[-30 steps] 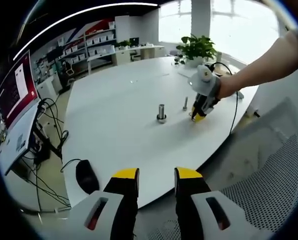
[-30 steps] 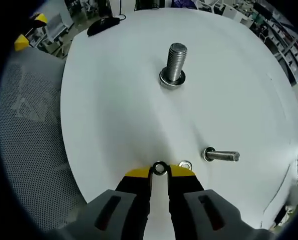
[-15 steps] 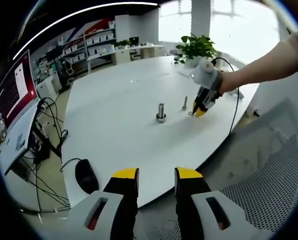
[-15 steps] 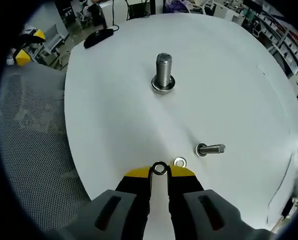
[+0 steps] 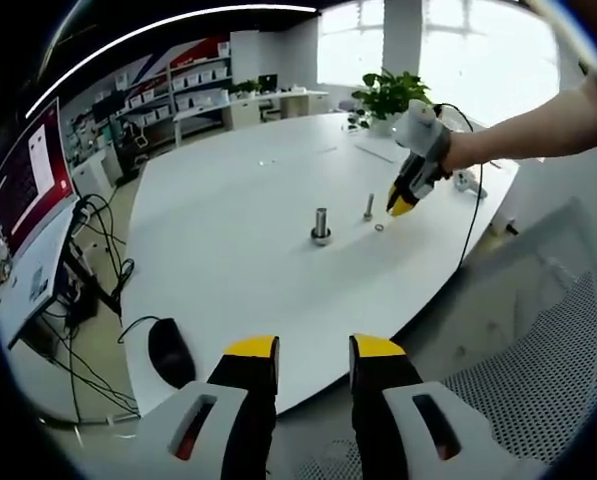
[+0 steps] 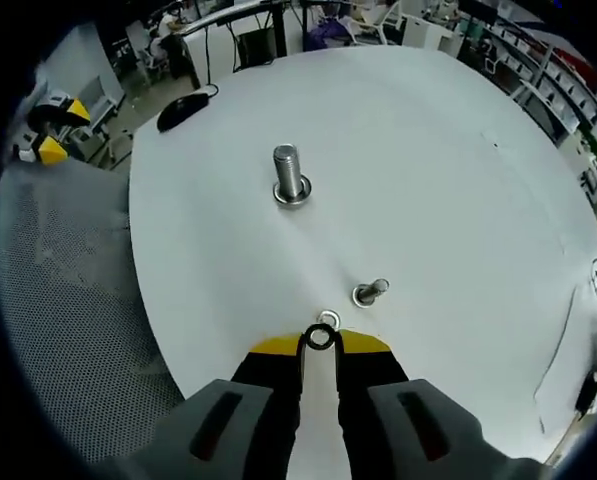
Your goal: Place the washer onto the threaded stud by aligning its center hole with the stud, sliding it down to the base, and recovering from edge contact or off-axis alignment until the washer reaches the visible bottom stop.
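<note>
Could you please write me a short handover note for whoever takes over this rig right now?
Right gripper: shut on a washer, held above the table near its edge.
Left gripper: open, holding nothing, off the table's near edge.
Large stud: upright mid-table with a washer already at its base.
Small stud: upright, nearer the right gripper, nothing on it that I can make out.
Spare washer: flat on the table, between the small stud and the right gripper.
Done: washer picked up.
Left: line its hole up over a stud, slide it down to the base, re-centre if it catches.
</note>
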Action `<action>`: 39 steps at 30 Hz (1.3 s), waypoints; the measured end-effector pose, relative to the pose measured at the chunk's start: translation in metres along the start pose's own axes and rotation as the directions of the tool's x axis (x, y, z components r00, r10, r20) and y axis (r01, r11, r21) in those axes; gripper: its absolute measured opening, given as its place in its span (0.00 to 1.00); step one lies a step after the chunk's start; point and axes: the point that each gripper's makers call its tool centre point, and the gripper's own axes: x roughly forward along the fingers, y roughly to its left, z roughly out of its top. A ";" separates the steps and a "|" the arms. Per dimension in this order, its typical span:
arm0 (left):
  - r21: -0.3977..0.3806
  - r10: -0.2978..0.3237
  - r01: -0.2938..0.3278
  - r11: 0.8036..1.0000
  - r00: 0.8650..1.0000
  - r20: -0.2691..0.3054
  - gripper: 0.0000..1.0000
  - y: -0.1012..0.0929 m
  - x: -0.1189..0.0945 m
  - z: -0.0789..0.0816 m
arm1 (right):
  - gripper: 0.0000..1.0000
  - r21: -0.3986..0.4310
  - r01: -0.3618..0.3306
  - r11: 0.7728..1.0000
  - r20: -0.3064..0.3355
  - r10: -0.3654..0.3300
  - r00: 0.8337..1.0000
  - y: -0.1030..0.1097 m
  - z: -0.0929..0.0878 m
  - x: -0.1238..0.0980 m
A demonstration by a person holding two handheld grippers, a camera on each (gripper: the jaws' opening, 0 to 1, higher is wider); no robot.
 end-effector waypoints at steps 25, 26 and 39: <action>-0.015 -0.020 0.020 1.000 1.000 -0.009 0.26 -0.002 0.000 -0.001 | 0.14 0.065 0.037 0.997 0.073 -0.041 0.997 -0.037 0.005 -0.018; -0.015 -0.021 0.021 1.000 1.000 -0.010 0.26 -0.002 0.001 -0.001 | 0.14 0.071 0.035 0.997 0.076 -0.041 0.996 -0.038 0.006 -0.018; -0.010 -0.020 0.020 1.000 1.000 -0.021 0.27 -0.004 0.001 -0.004 | 0.14 0.065 0.046 0.997 0.095 -0.052 0.994 -0.043 0.017 -0.024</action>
